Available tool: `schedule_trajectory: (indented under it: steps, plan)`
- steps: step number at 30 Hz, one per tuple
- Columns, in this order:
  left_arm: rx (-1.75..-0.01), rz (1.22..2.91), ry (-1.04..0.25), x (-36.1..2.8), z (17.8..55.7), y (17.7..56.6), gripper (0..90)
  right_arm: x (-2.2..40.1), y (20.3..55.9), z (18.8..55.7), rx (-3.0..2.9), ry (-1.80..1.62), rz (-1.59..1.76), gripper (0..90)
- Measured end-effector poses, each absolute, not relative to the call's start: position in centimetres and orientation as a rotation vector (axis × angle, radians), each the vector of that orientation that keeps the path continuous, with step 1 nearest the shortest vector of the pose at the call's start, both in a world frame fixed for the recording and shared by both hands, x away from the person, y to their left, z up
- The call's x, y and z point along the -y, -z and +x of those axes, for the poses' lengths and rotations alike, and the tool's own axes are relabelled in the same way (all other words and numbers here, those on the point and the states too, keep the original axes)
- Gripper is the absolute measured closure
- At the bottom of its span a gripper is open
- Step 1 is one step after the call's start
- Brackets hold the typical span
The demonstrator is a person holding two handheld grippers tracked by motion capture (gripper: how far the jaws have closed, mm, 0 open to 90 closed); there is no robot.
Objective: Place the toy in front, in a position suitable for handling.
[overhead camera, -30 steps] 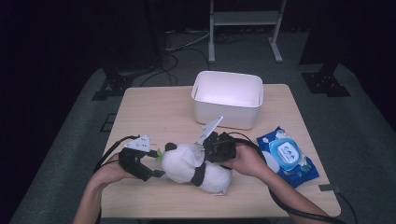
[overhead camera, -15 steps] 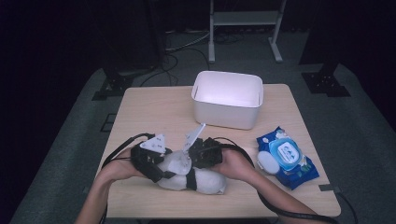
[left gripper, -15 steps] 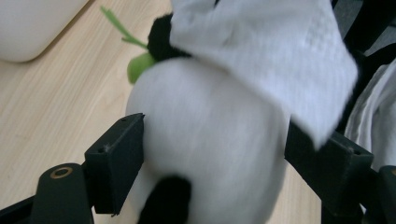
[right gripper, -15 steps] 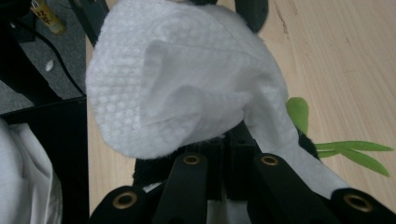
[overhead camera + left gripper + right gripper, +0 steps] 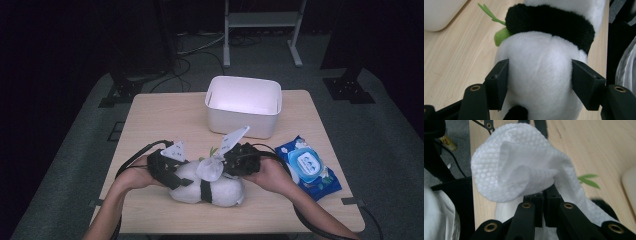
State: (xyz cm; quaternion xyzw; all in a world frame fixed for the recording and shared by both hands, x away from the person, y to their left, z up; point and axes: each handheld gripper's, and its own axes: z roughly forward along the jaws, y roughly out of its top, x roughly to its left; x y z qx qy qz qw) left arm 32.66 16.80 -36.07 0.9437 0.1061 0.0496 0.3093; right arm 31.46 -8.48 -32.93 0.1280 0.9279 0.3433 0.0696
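A black-and-white panda plush (image 5: 220,191) lies on the wooden table (image 5: 165,120) near its front edge, with a green leaf sprig (image 5: 496,37) at its side. My left gripper (image 5: 179,176) comes in from the left. Its jaws have just been closing, and both pads now press on the plush's white body (image 5: 539,70). My right gripper (image 5: 229,162) is at the plush's upper right. It is shut on a crumpled white wet wipe (image 5: 516,170), which hangs over the plush (image 5: 210,169).
A white plastic bin (image 5: 244,105) stands at the back middle of the table. A blue pack of wet wipes (image 5: 307,167) lies at the right, beside my right hand. Cables trail from both grippers off the table's front edge.
My left gripper has moved right onto the plush and its jaws have come in against it. The right gripper with the wipe has shifted slightly above the plush.
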Motion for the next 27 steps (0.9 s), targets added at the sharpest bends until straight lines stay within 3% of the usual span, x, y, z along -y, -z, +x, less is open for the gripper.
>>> schedule_trajectory:
  steps: [11,23,27]
  plan:
    - [-0.353,2.435,-0.112,-18.7,32.6,37.1,37.9,13.3,35.2,31.9,-2.764,-1.136,0.572,86.5]
    - [-0.405,2.407,-0.102,-20.0,32.6,37.5,38.4,14.3,42.1,32.4,-2.884,-1.081,0.730,86.4]
    - [-0.401,2.415,-0.101,-20.0,32.7,37.5,38.4,14.2,42.1,32.3,-2.884,-1.103,0.721,86.4]
